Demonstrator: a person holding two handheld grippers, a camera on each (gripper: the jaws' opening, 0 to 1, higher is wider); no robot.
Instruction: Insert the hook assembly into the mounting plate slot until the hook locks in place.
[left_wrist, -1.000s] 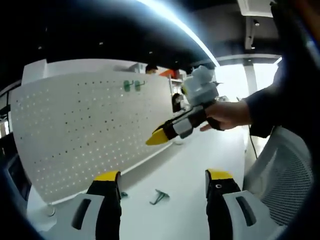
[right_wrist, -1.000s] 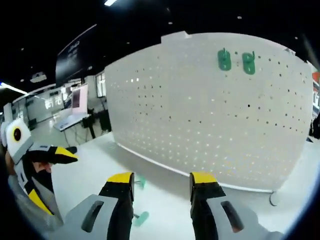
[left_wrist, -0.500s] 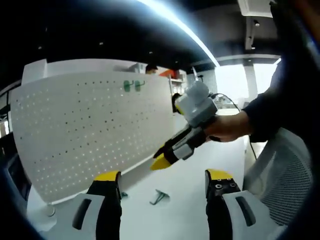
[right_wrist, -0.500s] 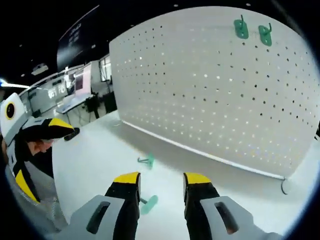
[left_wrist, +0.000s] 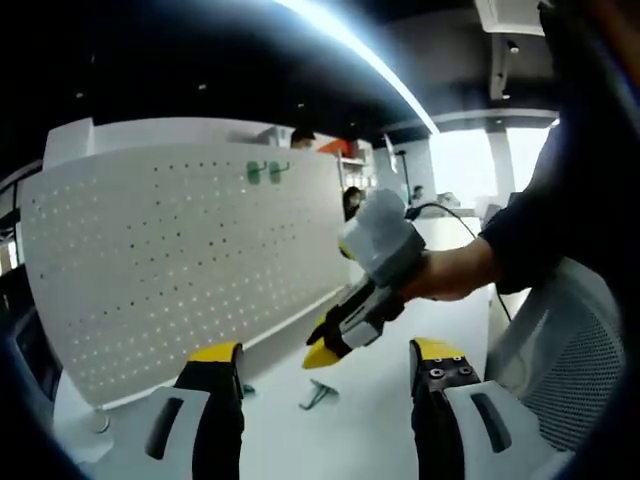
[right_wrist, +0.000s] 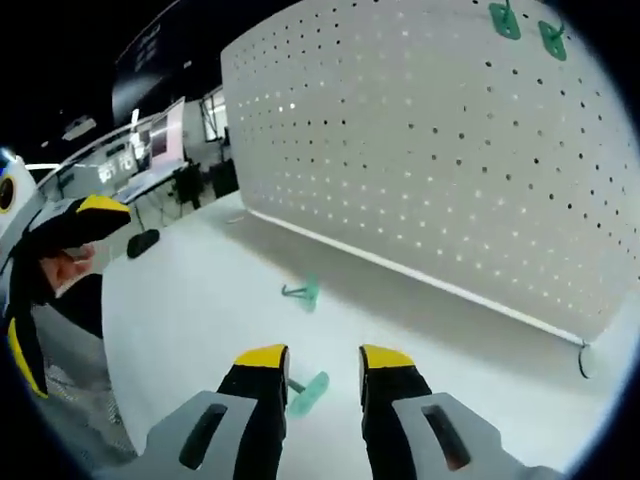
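Right tool (right_wrist: 323, 362), jaws apart and gripping nothing, hangs right over a green hook (right_wrist: 308, 392); left tool (left_wrist: 327, 354) released too.

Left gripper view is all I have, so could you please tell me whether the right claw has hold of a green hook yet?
Observer: Not yet. The right claw is open and empty, with one green hook lying on the table just beyond its jaws.
Operator: Thank you. Something green peeks from behind my left jaw; what is it?
Observer: It is a second green hook, lying loose on the table, farther on toward the pegboard and apart from the first.
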